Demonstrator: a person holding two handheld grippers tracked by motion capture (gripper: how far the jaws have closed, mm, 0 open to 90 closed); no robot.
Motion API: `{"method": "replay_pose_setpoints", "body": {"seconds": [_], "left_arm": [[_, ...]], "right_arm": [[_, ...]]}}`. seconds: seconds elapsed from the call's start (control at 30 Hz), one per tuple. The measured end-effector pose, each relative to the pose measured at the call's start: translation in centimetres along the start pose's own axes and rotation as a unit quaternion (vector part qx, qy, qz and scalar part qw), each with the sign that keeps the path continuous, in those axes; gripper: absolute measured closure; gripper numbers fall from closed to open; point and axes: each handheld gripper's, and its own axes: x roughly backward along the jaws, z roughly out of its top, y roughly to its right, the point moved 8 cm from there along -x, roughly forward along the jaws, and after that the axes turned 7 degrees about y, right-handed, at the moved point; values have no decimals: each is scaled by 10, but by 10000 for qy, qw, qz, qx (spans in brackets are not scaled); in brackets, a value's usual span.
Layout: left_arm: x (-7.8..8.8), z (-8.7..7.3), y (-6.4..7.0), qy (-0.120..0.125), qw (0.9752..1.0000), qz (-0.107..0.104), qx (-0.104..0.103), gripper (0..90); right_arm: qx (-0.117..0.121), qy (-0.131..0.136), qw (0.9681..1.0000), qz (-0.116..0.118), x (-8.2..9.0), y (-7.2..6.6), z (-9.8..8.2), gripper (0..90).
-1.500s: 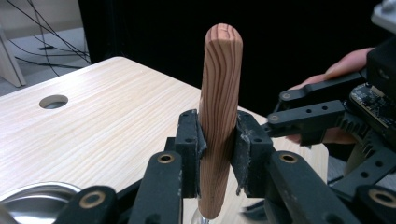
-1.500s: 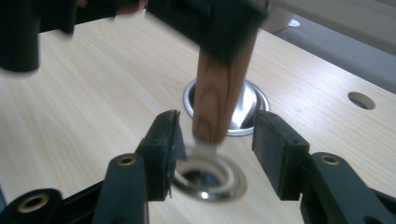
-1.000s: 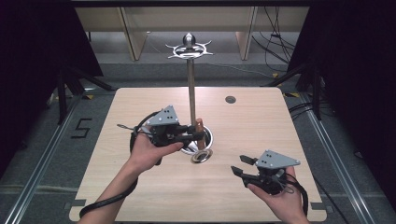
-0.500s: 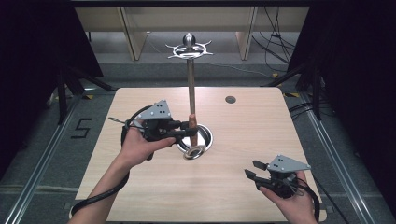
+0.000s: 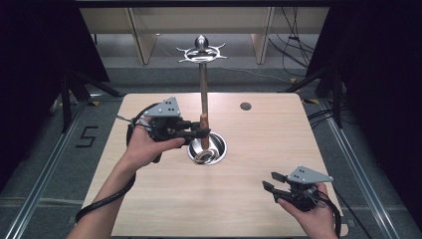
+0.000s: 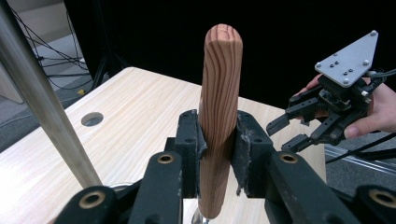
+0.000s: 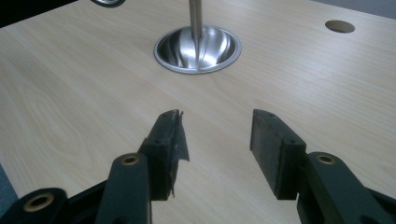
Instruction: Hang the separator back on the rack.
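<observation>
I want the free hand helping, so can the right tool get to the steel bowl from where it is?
Probably yes. The right tool is open and points at the bowl across bare table; only the pole stands in the bowl.

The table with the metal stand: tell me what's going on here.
A person holds a claw in each hand at a wooden table. The left claw is shut on a wooden handle, held upright over the steel bowl at the foot of the metal stand's pole. What hangs below the handle is hard to make out. The right claw is open with nothing in it, near the table's front right corner, pointing toward the bowl.
</observation>
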Motion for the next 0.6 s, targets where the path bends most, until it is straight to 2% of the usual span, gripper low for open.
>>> {"method": "replay_pose_setpoints", "body": {"seconds": [0.03,0.5,0.57,0.6], "left_arm": [[0,2,0,-1,10000,6,-13,727],[1,24,-12,-80,9999,43,-135,727],[0,26,-13,-99,9999,36,-134,727],[0,27,-14,-107,9998,44,-142,727]], "right_arm": [[112,30,9999,-46,0,3,1,533],[137,42,9998,-131,-1,6,0,532],[83,-23,10000,-25,-1,3,-1,532],[121,-19,9999,-72,-1,4,-1,532]]}}
